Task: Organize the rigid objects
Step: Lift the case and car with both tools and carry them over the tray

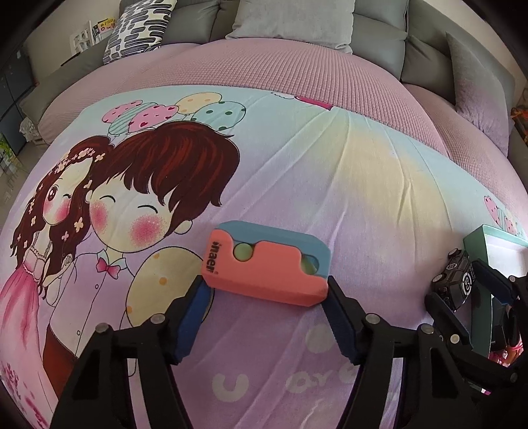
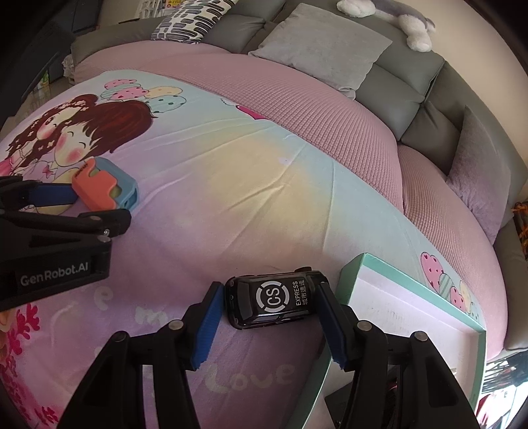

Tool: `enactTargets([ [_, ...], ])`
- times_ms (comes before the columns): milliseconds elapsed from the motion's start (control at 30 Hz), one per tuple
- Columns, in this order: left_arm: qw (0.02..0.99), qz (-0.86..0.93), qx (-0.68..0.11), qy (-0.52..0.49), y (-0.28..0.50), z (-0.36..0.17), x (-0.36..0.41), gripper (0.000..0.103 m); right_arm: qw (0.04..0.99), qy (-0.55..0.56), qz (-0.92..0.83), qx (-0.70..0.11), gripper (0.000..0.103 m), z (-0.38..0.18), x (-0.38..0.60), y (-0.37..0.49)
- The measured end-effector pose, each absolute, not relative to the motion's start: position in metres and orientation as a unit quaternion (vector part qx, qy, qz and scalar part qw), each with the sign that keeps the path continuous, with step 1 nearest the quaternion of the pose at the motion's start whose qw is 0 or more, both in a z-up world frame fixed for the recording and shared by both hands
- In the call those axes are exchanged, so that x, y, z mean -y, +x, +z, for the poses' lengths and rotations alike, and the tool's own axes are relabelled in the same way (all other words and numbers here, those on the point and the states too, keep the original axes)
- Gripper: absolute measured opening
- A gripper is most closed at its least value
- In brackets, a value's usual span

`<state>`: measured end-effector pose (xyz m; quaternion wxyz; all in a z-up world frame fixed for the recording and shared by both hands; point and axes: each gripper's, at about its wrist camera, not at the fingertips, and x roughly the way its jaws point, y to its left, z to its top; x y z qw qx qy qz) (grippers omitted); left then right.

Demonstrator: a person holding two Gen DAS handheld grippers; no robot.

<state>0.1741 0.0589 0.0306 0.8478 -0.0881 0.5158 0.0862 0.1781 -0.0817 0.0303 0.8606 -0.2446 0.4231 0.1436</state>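
Observation:
An orange and blue block (image 1: 264, 264) lies on the cartoon-print bedsheet (image 1: 363, 184). My left gripper (image 1: 265, 287) has its blue pads against the block's two short ends, so it is shut on it. In the right wrist view the same block (image 2: 105, 188) sits at far left with the left gripper (image 2: 99, 211) around it. A black toy car (image 2: 274, 300) with "CS EXPRESS" on its roof lies crosswise between the pads of my right gripper (image 2: 270, 297), which touch its front and rear. The car (image 1: 458, 280) also shows at the right edge of the left wrist view.
A teal-rimmed box (image 2: 409, 280) with a white inside lies open just right of the car. A pink waffle blanket (image 2: 297, 109) covers the far side. Grey cushions (image 2: 320, 56), a patterned pillow (image 2: 191, 19) and a plush toy (image 2: 409, 23) line the back.

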Motion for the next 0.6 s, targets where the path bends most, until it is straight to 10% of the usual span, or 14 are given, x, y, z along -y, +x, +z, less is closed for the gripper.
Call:
enactTargets([
  [600,0.864,0.073,-0.478,-0.139,0.160,0.057,-0.072,0.070,0.897,-0.203,0.119,-0.374,0.059,0.063,0.082,0.152],
])
